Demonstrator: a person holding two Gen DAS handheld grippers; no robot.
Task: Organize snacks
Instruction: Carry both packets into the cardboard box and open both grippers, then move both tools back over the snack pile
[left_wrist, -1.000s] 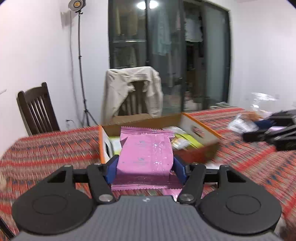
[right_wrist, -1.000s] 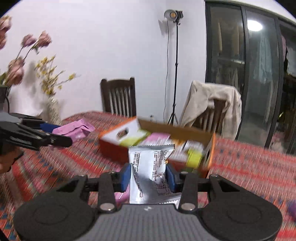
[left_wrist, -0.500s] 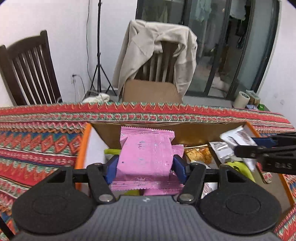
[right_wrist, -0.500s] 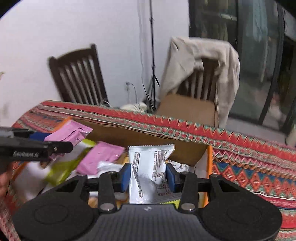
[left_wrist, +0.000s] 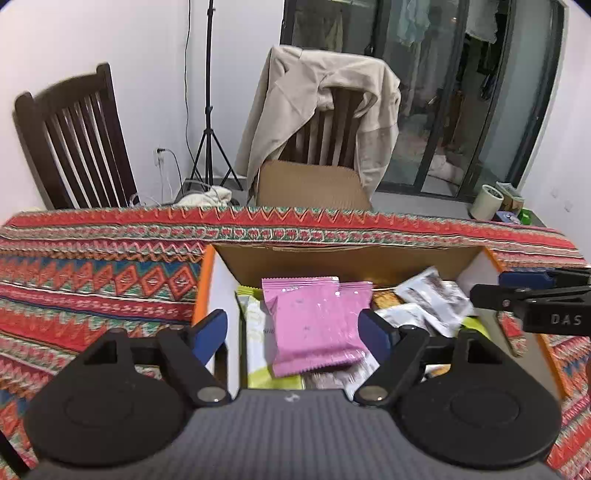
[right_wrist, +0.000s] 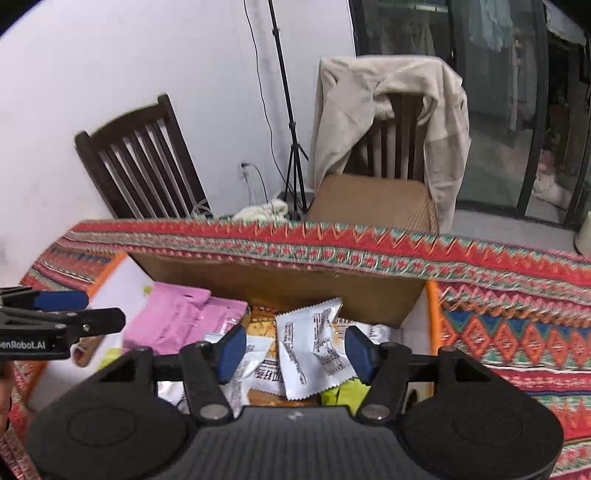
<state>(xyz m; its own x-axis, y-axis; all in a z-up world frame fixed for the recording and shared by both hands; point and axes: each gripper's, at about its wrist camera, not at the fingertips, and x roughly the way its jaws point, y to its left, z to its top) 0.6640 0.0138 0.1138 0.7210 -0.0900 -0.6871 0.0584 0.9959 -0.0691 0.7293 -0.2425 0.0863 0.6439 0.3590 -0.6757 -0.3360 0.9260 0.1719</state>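
Observation:
An orange cardboard box (left_wrist: 371, 260) sits on the patterned tablecloth and holds several snack packets. My left gripper (left_wrist: 293, 330) hangs over its left half, jaws opening, both pads clear of the pink packet (left_wrist: 314, 325) that drops between them onto the pile. My right gripper (right_wrist: 295, 349) is over the box's right half (right_wrist: 413, 306), jaws opening too, and the white printed packet (right_wrist: 314, 347) falls loose between its pads. Each gripper shows at the edge of the other's view: the right gripper (left_wrist: 532, 295) and the left gripper (right_wrist: 55, 314).
The far table edge (left_wrist: 295, 218) runs just behind the box. Beyond it stand a dark wooden chair (left_wrist: 74, 136), a chair draped with a beige jacket (left_wrist: 325, 110) and a light stand (left_wrist: 210, 92). Patterned cloth (left_wrist: 92, 280) lies left of the box.
Both grippers travelled from beside the table to over the box, then opened. The pink packet has left the left pads and the white packet has left the right pads.

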